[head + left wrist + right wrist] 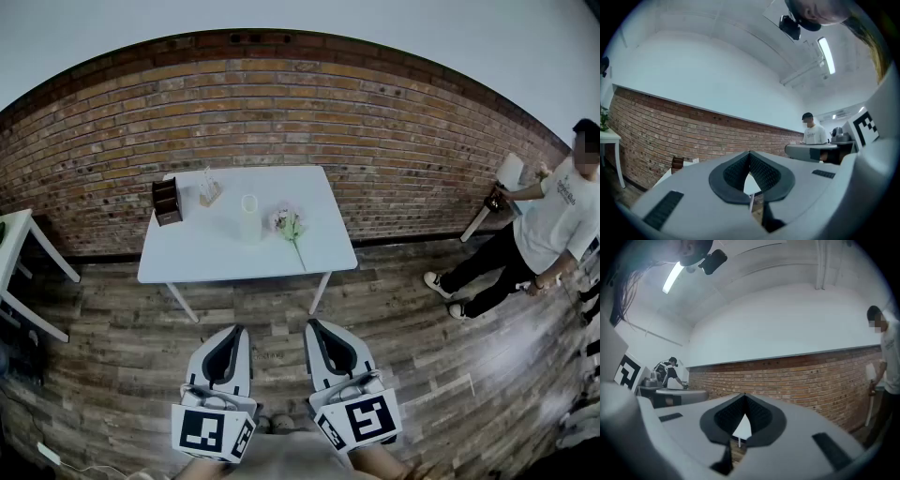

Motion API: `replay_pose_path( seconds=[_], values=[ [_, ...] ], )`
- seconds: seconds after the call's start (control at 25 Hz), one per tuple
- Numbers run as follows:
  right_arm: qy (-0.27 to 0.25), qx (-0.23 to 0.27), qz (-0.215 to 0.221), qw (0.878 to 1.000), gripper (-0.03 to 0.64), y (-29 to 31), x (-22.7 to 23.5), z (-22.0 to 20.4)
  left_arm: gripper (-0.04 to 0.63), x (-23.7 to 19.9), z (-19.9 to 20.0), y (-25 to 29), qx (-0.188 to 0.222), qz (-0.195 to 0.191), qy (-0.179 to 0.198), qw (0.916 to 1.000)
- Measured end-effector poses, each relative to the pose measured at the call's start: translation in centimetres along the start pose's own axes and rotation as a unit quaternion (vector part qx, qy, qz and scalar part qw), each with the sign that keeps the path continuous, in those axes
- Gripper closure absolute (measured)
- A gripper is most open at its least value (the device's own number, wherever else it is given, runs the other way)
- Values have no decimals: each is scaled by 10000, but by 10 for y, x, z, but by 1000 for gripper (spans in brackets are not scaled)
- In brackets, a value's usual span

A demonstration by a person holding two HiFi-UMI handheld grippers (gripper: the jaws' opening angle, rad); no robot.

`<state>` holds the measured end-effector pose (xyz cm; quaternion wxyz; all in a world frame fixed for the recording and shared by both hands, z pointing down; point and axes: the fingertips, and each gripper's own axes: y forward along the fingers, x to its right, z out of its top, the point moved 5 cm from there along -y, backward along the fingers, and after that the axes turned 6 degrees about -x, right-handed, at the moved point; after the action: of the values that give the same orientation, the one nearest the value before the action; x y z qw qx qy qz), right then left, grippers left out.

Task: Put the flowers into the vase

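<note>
Left tool (234, 330) and right tool (315, 324), head view: both low over the floor, well short of the white worktop (187, 258), jaws narrow. Flowers (289, 225) lie flat on the worktop just beside the upright vase (249, 217), on its right; nothing shows in the vase. Left gripper view: left tool (750, 154) pads pressed tip to tip, nothing between. Right gripper view: right tool (744, 397) same, closed and empty. Task looks unstarted: approach, grasp on the flowers and placing the stem in the vase all remain.

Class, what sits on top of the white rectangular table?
A dark brown box, a small pale object, a white cylindrical vase and pink flowers with a green stem, lying flat. The vase's inside is hidden.
</note>
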<state>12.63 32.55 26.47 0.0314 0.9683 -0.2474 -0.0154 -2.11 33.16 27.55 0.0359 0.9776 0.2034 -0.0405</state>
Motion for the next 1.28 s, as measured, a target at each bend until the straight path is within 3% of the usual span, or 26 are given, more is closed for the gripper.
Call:
replay_pose_path(
  seconds=[1.28],
  values=[
    [18,-146,155,9998,611,12,41,-12,586,16,2,29,37,314,255,9992]
  ],
)
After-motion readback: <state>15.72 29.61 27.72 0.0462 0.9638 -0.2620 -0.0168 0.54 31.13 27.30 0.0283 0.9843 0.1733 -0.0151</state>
